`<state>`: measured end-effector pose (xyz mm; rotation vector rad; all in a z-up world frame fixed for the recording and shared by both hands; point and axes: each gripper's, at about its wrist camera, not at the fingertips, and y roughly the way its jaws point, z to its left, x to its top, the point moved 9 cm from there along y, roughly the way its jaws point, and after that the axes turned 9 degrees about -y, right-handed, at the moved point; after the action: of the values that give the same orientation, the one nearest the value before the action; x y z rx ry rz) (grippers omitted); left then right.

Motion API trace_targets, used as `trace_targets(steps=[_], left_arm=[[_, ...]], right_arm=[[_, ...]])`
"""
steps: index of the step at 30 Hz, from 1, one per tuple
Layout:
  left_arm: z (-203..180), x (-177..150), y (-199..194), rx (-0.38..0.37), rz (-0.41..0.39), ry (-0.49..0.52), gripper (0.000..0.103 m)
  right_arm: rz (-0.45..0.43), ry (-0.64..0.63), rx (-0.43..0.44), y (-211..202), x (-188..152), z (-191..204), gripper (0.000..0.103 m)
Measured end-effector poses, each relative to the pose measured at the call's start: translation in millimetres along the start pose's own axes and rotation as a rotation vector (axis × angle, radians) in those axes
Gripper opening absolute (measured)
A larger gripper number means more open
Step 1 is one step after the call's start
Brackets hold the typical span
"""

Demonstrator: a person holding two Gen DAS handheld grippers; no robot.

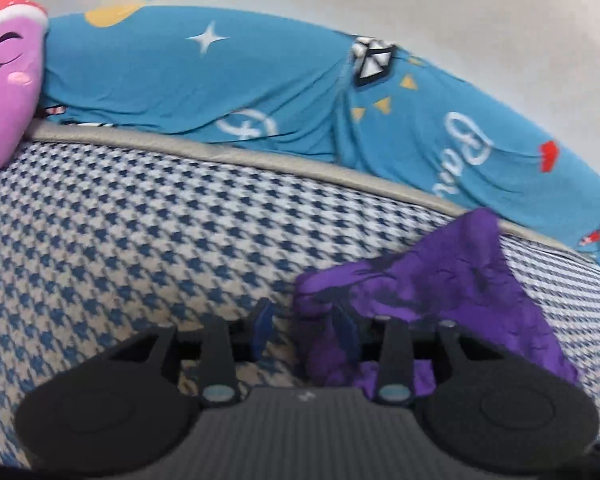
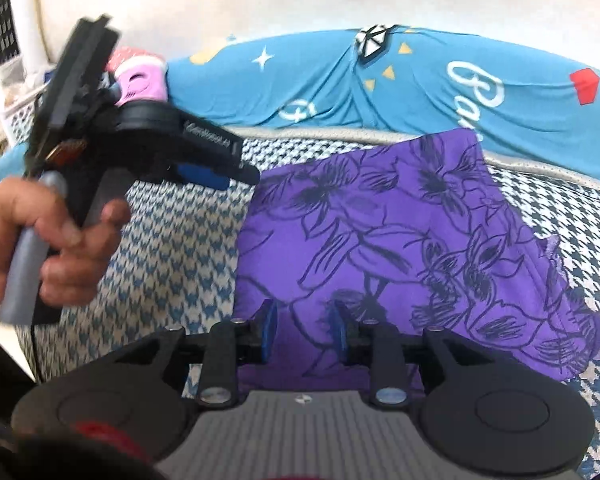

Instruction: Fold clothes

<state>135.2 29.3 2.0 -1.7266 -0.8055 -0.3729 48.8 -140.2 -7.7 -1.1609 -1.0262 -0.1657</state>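
A purple cloth [image 2: 380,240] with dark flower outlines lies folded flat on the houndstooth cover [image 2: 172,264]. My right gripper [image 2: 303,331] hovers over the cloth's near edge, its blue fingers [image 2: 268,332] apart and the fabric lying loose beneath them. In the left wrist view, the cloth's left corner [image 1: 440,288] sits by the right finger of my left gripper [image 1: 304,330], whose jaws stand apart without pinching it. The right wrist view shows a hand [image 2: 40,248] holding the left gripper [image 2: 224,178] just left of the cloth's far corner.
A blue printed fabric [image 1: 220,80] with stars and white lettering covers a long bolster along the back, against a white wall. A pink plush toy [image 1: 4,92] with a red cap lies at the far left. A white basket [image 2: 16,92] stands beyond the bed's left end.
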Motion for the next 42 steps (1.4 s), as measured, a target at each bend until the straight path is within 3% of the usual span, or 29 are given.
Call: trace_targets(steps=[6,17,21,23,27,33,37,42], left_arm=[[-11.2,-24.5,13.6,0.025,0.06,0.073,0.038],[0.8,-23.3,19.5,0.103,0.06,0.073,0.063],[-5.1,-14.8,8.8,0.038,0.043,0.02,0.059],[-12.4,-11.4,2.9,0.019,0.015,0.03,0.061],[-23.6,-8.3,-0.3,-0.001,-0.013,0.046,0.063],[-28.2,-11.1,14.7,0.003,0.004,0.03,0.064],[-26.6,-10.5,25.1,0.026,0.0,0.036,0.074],[-23.4,-12.6,38.7,0.051,0.015,0.046,0.083]], right_arm=[[0.04,0.073,-0.059,5.6,-6.2,-19.2,0.031],[0.108,0.168,-0.19,4.0,-22.9,-60.0,0.031],[0.033,0.201,-0.19,-16.2,-11.5,-79.2,0.032],[-0.005,0.219,-0.197,-27.0,-7.5,-92.4,0.038],[-0.058,0.254,-0.216,-41.2,-7.2,-117.4,0.04],[-0.057,0.254,-0.269,-32.5,-17.3,-139.8,0.045],[-0.078,0.289,-0.273,-26.0,-21.4,-151.5,0.054],[-0.043,0.289,-0.321,-9.0,-31.0,-160.1,0.054]])
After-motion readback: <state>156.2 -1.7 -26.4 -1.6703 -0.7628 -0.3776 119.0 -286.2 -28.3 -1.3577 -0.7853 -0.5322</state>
